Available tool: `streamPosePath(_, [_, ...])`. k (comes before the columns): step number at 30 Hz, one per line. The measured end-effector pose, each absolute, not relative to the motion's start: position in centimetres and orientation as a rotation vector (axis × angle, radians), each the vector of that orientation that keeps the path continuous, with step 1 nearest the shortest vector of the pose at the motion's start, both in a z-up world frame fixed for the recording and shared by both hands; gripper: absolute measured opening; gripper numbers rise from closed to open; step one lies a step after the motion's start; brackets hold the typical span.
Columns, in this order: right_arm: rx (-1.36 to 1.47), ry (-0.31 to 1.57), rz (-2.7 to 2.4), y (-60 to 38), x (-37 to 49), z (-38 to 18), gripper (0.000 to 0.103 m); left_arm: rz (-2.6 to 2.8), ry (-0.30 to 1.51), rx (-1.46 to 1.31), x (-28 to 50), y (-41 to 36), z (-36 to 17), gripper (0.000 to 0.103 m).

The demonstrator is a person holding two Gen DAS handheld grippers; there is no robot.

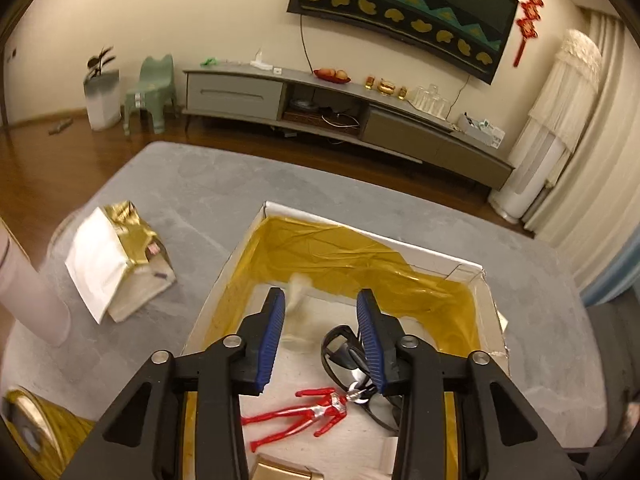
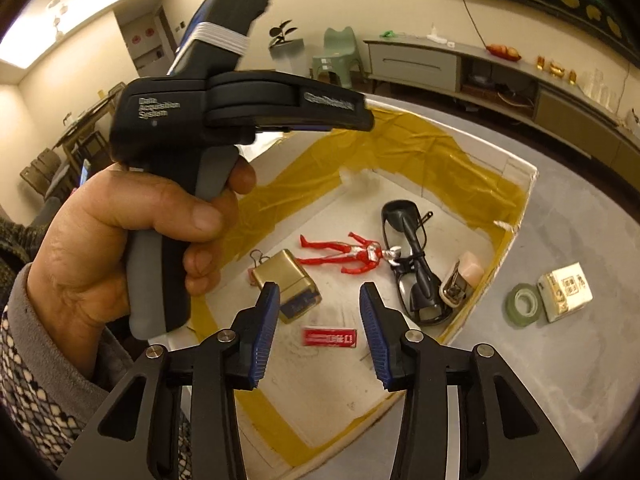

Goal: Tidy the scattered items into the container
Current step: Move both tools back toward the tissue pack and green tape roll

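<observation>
A white cardboard box [image 1: 362,229] lined with gold tape stands on the grey mat. In it lie a red toy figure [image 1: 304,414], black sunglasses [image 1: 340,350] and a gold tin [image 1: 280,472]. My left gripper [image 1: 320,295] hangs open above the box floor, holding nothing. A pale blur [image 1: 298,290] shows just beyond its fingers; I cannot tell what it is. In the right wrist view my right gripper [image 2: 319,290] is open over the box [image 2: 524,166], above the figure [image 2: 344,254], tin [image 2: 288,280], sunglasses [image 2: 416,268], a red card [image 2: 329,338] and a stapler [image 2: 454,286]. A hand [image 2: 120,240] holds the left gripper [image 2: 366,114].
A green tape roll [image 2: 524,304] and a small white carton [image 2: 566,290] lie on the mat right of the box. A gold and white bag [image 1: 120,256] lies left of it, near a pale sleeve [image 1: 32,292]. A TV cabinet [image 1: 320,108] lines the far wall.
</observation>
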State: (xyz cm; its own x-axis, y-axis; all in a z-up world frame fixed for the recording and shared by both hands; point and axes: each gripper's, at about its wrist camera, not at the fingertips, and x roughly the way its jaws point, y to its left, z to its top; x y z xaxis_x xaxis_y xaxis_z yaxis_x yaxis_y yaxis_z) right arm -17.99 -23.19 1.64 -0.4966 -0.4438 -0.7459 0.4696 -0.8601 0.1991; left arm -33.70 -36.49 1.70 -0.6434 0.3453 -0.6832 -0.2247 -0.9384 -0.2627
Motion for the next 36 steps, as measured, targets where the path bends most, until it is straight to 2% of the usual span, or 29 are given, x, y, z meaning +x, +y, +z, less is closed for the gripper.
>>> streamPosePath(5, [1.127,-0.018,-2.312,-21.7,-16.8,1.9,0.045,2.603,-0.301,-1.088,-33.1,-38.0,2.7,0.039])
streamPosePath(13, [1.063,-0.003,-2.294,-20.4,-14.8,3.0,0.044,2.686,-0.338,-1.093,-32.2,-39.2,2.9,0.039])
streamPosePath(27, [1.07,-0.003,-2.299,-18.4,-12.9,2.7,0.044,2.739,-0.117,-1.084,-28.9,-35.8,4.2,0.039])
streamPosePath(36, [1.046,-0.198,-2.326,-12.9,-11.3,2.7,0.045,2.64,-0.037,-1.014,-25.5,-30.4,5.8,0.039])
